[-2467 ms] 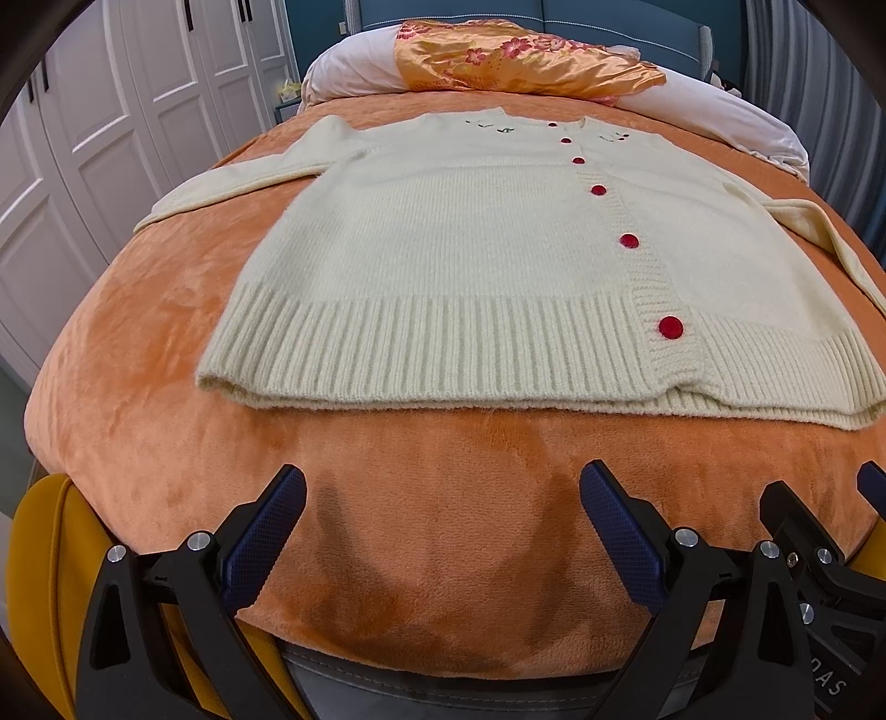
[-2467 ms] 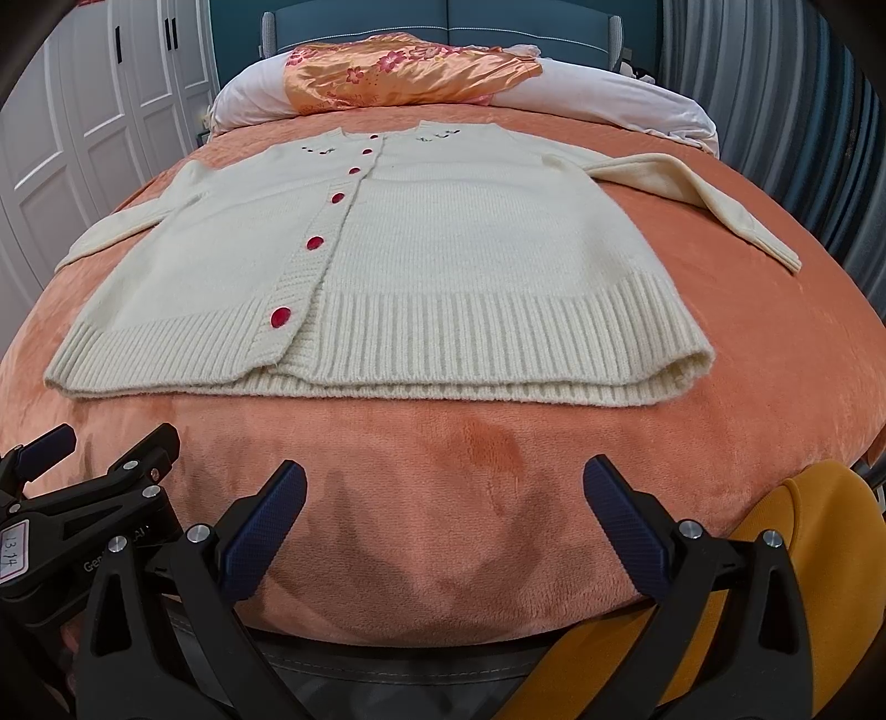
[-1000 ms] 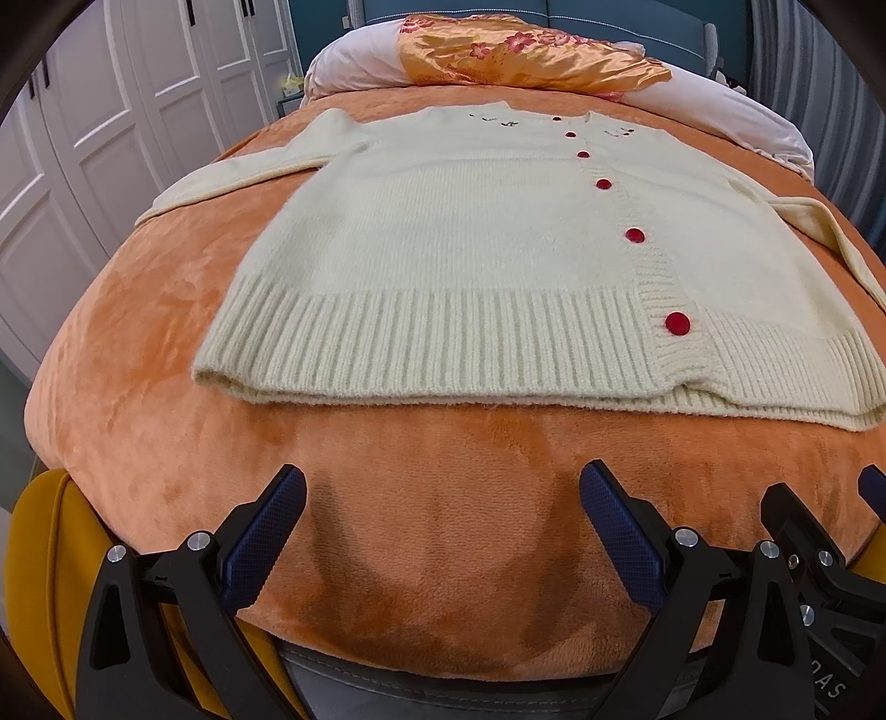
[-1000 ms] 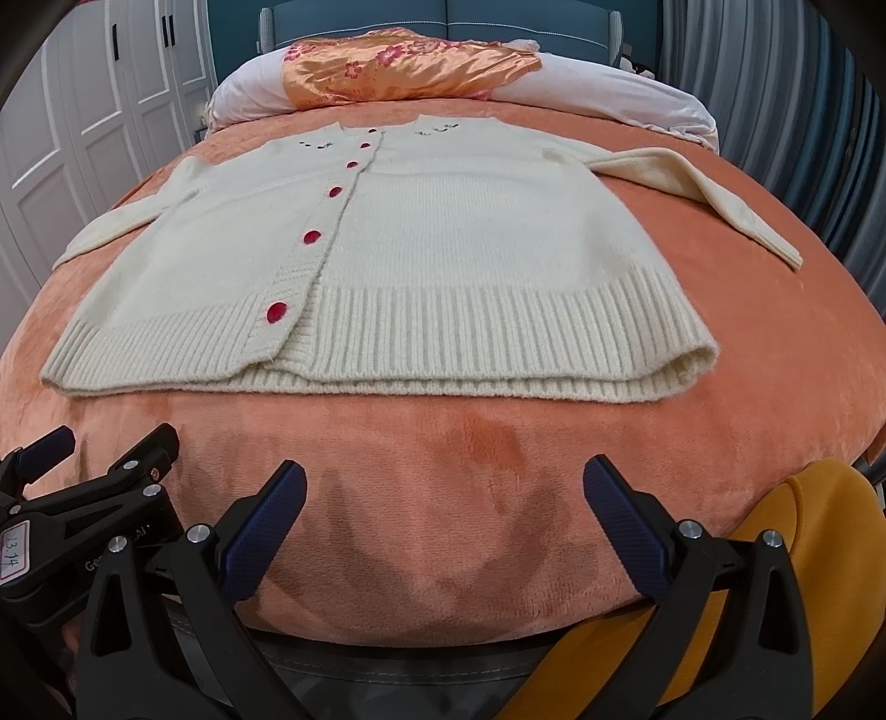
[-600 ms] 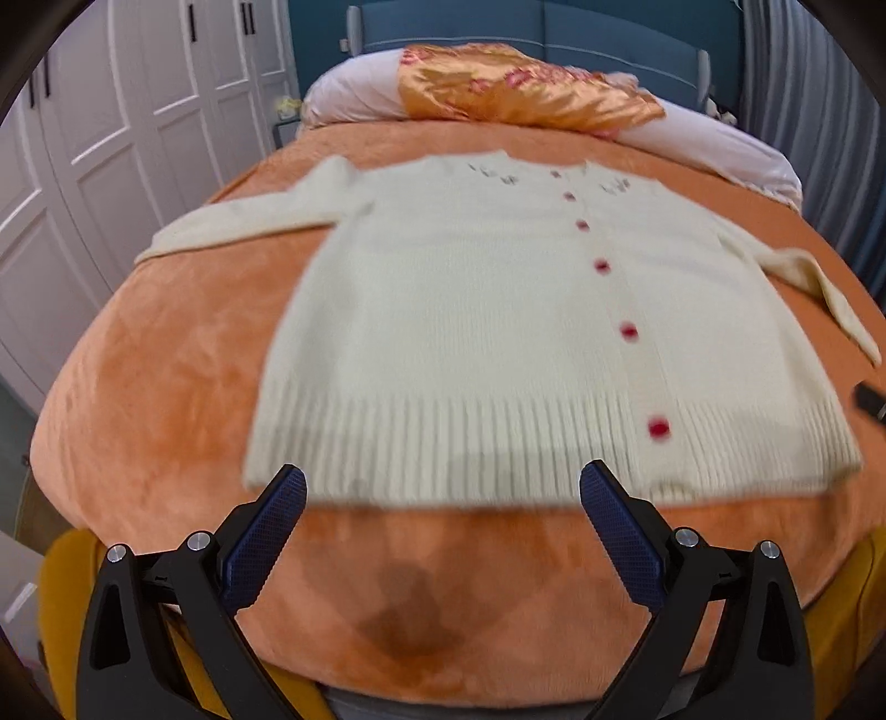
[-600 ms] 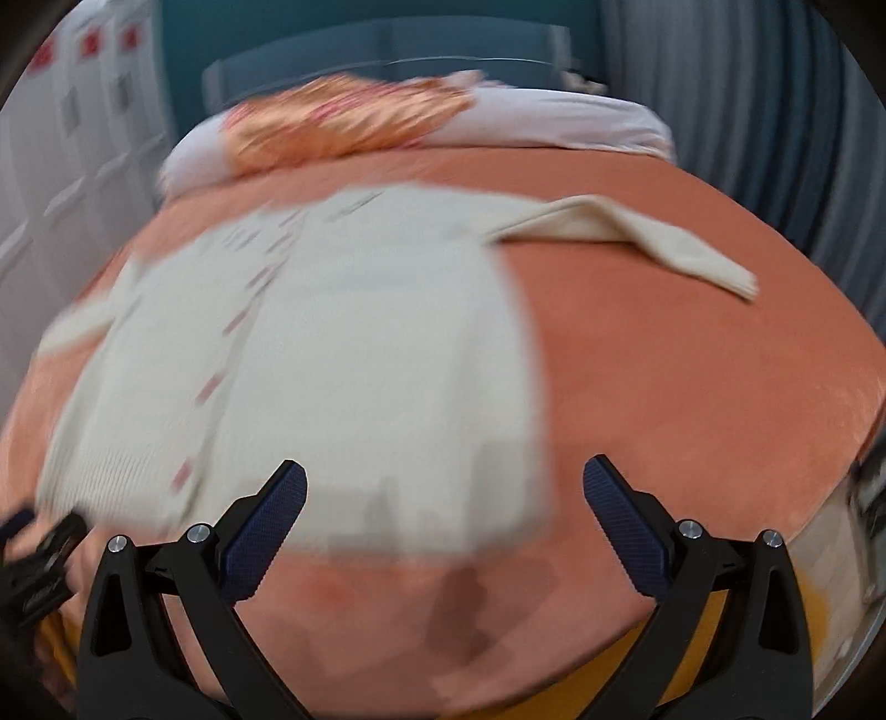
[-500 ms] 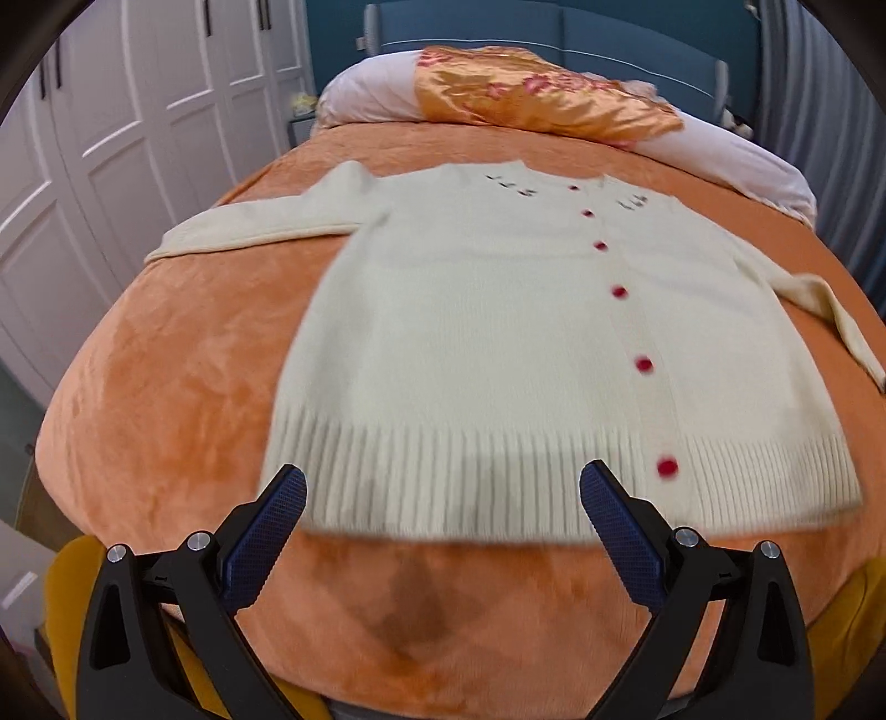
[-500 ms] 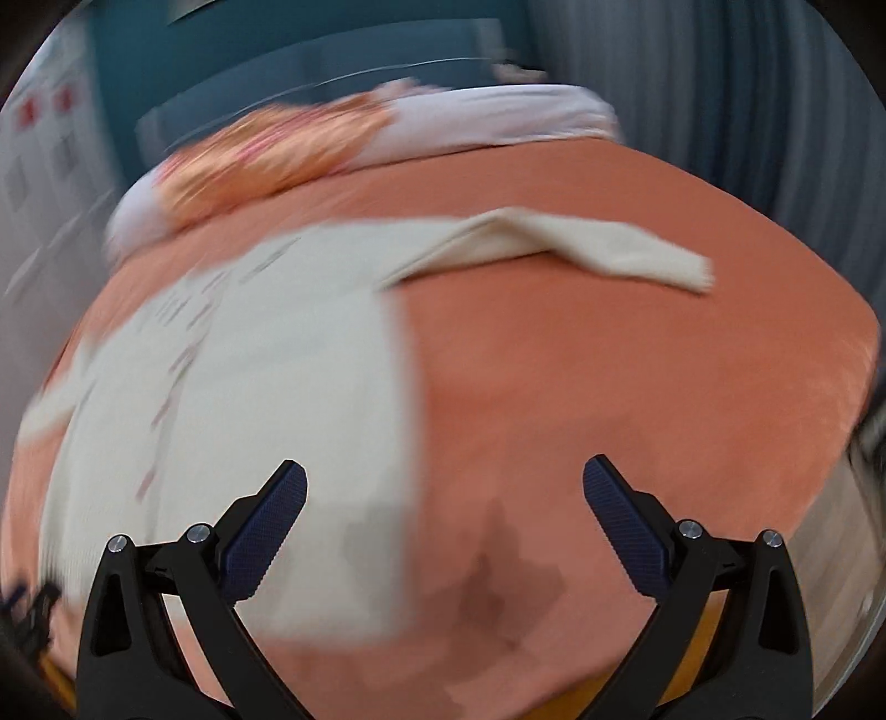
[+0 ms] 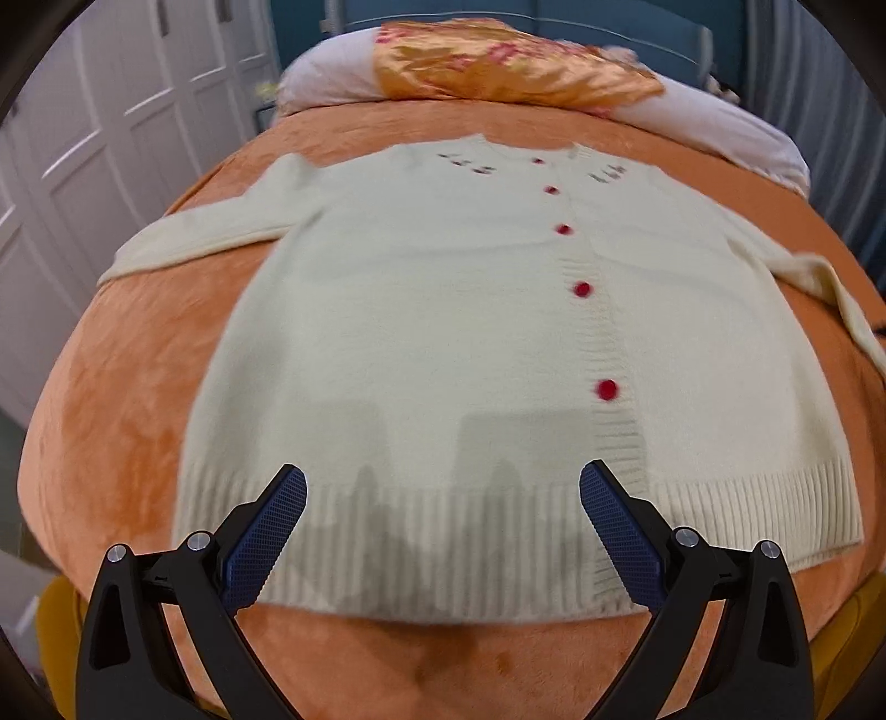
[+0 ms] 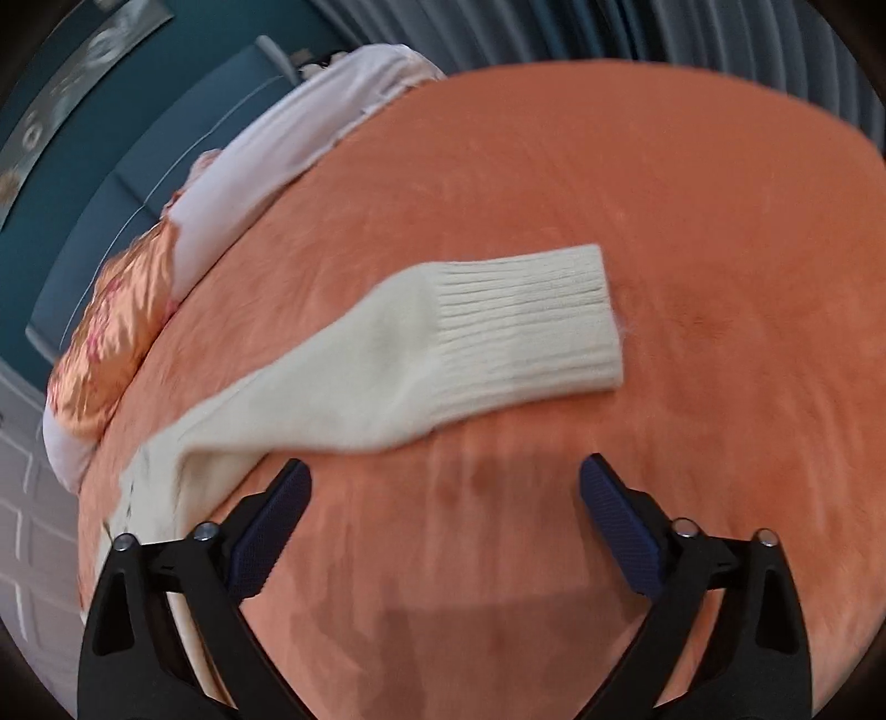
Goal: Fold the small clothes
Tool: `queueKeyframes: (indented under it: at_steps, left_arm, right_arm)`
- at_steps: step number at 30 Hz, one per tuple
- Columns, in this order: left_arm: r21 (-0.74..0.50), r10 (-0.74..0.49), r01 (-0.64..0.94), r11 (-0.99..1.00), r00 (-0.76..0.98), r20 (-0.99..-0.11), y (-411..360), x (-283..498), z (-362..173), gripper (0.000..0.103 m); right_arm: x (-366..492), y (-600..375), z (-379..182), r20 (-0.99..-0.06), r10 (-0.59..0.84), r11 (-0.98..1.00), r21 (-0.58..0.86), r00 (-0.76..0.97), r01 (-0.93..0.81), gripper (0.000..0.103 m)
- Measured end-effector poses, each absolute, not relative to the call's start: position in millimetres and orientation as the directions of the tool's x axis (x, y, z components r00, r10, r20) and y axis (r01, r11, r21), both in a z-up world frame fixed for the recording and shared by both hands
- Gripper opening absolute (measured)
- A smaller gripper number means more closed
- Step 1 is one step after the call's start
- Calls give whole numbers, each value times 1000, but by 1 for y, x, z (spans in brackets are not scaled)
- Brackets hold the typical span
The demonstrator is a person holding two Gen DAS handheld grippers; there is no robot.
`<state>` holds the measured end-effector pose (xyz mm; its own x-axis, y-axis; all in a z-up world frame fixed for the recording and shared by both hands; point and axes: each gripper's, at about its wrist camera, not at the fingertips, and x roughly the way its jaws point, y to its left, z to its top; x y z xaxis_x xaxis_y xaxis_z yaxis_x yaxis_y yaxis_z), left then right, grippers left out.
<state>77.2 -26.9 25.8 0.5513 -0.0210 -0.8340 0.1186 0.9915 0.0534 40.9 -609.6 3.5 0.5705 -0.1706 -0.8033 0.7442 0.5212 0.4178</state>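
Observation:
A cream knit cardigan (image 9: 443, 310) with red buttons (image 9: 606, 389) lies flat, front up, on the orange bedspread (image 9: 111, 399), sleeves spread to both sides. My left gripper (image 9: 443, 531) is open and empty, hovering over the ribbed hem (image 9: 443, 531). In the right wrist view the cardigan's right sleeve (image 10: 387, 365) lies on the bedspread with its ribbed cuff (image 10: 531, 321) ahead. My right gripper (image 10: 446, 526) is open and empty, just short of the sleeve.
White pillows (image 9: 720, 127) and an orange flowered cushion (image 9: 509, 61) lie at the head of the bed. White wardrobe doors (image 9: 83, 138) stand to the left. Grey curtains (image 10: 720, 27) hang on the right. A yellow object (image 9: 55, 615) sits below the bed's near edge.
My left gripper has risen and moved forward over the cardigan's hem. My right gripper has swung right and forward, from facing the whole cardigan to the right sleeve's cuff.

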Motion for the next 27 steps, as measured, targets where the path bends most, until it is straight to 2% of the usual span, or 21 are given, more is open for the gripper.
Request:
queueKeyframes:
  at_steps: [1,3,6,8,9,10,13,17,20,23,27]
  left_arm:
    - [65,-21,139,988,546,-838,-32,78,23,97]
    - [77,-29,172,982,542,-840,-40,79,21,97]
    - [92,-37,206,974,549,-835,-50,80,20,97]
    - [105,-33,219,970,546,-837,-54,82,18,97]
    - [109,-31,224,969,541,-840,-56,83,16,97]
    - [109,-31,227,968,536,-844,-57,85,15,97]
    - [110,-24,220,969,529,-848,-57,90,13,97]
    - [94,-25,194,977,537,-843,-51,97,15,97]
    - [71,-29,160,985,548,-836,-41,103,20,97]
    - [53,-29,130,990,561,-827,-30,109,24,97]
    - [14,-35,79,997,583,-812,-9,121,34,97]
  right_arm:
    - [45,-616,0,-802,-161,506,433,575,746,78]
    - [51,-623,-2,-793,-173,487,446,584,751,76]
    - [66,-630,2,-779,-169,502,459,604,733,57]
    - [77,-633,4,-772,-158,518,466,616,717,33]
    - [83,-633,7,-775,-169,531,449,609,718,27]
    - [89,-631,10,-777,-182,546,430,602,719,13]
    - [107,-619,37,-747,-232,601,393,623,696,10]
    - [138,-581,96,-648,-221,720,396,729,569,9]
    - [179,-518,146,-565,-127,835,383,815,396,8]
    - [221,-433,175,-525,-5,929,312,851,197,8]
    - [270,-304,171,-551,147,982,177,821,-57,8]
